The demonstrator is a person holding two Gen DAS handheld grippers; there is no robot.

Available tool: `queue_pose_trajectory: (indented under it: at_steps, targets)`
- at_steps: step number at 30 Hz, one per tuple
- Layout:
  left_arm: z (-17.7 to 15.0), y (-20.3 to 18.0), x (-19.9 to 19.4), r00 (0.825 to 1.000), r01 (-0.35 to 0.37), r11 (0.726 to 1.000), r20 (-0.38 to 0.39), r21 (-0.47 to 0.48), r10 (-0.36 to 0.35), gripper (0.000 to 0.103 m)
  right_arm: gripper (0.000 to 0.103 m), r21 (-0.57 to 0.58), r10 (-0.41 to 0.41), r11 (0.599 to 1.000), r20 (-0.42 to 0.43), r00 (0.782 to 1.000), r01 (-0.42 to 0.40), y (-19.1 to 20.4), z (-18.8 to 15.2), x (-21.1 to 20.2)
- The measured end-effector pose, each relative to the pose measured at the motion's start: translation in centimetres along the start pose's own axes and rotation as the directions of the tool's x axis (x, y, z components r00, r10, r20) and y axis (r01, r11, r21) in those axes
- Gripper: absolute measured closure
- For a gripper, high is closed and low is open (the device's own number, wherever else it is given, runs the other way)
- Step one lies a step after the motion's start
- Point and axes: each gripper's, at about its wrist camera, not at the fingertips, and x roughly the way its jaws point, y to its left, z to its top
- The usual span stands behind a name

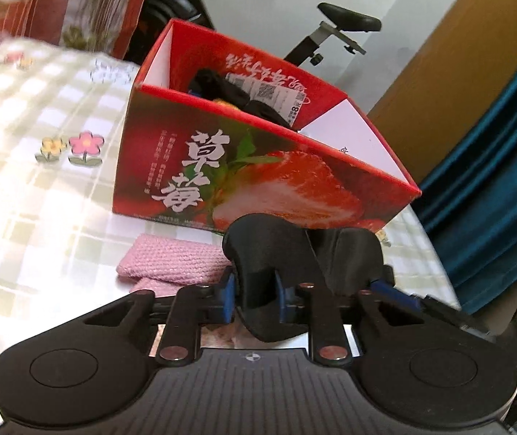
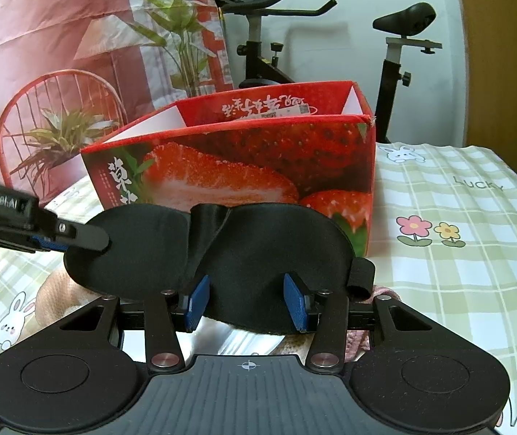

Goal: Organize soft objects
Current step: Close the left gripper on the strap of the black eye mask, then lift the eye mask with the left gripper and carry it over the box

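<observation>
Checked cloth covers the desk, where both tongs, left [image 2: 88, 241] and right [image 2: 245, 302], are clenched on a black eye mask [image 2: 222, 250] held before the strawberry box [image 1: 258, 166], which already holds dark items while a pink cloth [image 1: 175, 259] still waits outside.

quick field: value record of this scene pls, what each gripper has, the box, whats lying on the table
held item: black sleep mask, in front of the box, held by both grippers
left gripper: shut on one end of the mask
right gripper: shut on the mask's other half
box: red strawberry box, open top, dark items and a label inside
on table: pink knitted cloth beside the box
surface: checked tablecloth with flowers and bunnies
</observation>
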Motion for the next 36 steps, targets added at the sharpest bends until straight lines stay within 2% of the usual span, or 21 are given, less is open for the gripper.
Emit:
queue_pose_trajectory:
  at_steps: [3, 8, 13, 22, 27, 30, 32, 36]
  targets:
    - [-0.2, -0.1, 0.1, 0.999, -0.033, 0.999, -0.003, 0.022, 0.033, 0.081, 0.060, 0.032, 0.008, 0.999, 0.026, 1.000, -0.009, -0.5, 0.3, -0.7]
    - [-0.7, 1.0, 0.2, 0.998, -0.060, 0.998, -0.031, 0.010, 0.060, 0.081, 0.058, 0.094, -0.029, 0.995, 0.067, 0.997, 0.023, -1.8, 0.9, -1.7]
    - [-1.2, 1.6, 0.6, 0.996, -0.073, 0.997, -0.049, 0.001, 0.073, 0.081, 0.054, 0.148, -0.067, 0.987, 0.059, 0.996, 0.058, -3.6, 1.1, -1.1]
    - [-1.2, 1.9, 1.7, 0.995, -0.073, 0.997, -0.062, -0.001, 0.073, 0.081, 0.053, 0.165, -0.042, 0.986, 0.032, 0.999, 0.036, -4.4, 1.4, 0.7]
    - [-1.3, 2.0, 1.9, 0.995, -0.070, 0.998, -0.069, -0.002, 0.070, 0.081, 0.057, 0.129, -0.013, 0.992, 0.036, 0.999, 0.008, -3.3, 1.7, 0.6]
    - [-1.4, 2.1, 2.0, 0.995, -0.069, 0.998, -0.071, 0.004, 0.069, 0.080, 0.055, 0.124, -0.026, 0.992, 0.029, 0.999, 0.023, -3.3, 1.9, 0.7]
    - [-1.6, 2.2, 1.9, 0.995, -0.067, 0.998, -0.072, -0.004, 0.066, 0.080, 0.048, 0.147, -0.027, 0.989, 0.033, 0.999, 0.021, -3.7, 2.0, 0.8]
    - [-1.6, 2.0, 2.0, 0.995, -0.072, 0.997, -0.073, 0.000, 0.071, 0.080, 0.048, 0.189, -0.012, 0.982, 0.036, 0.999, 0.005, -4.7, 2.4, 1.3]
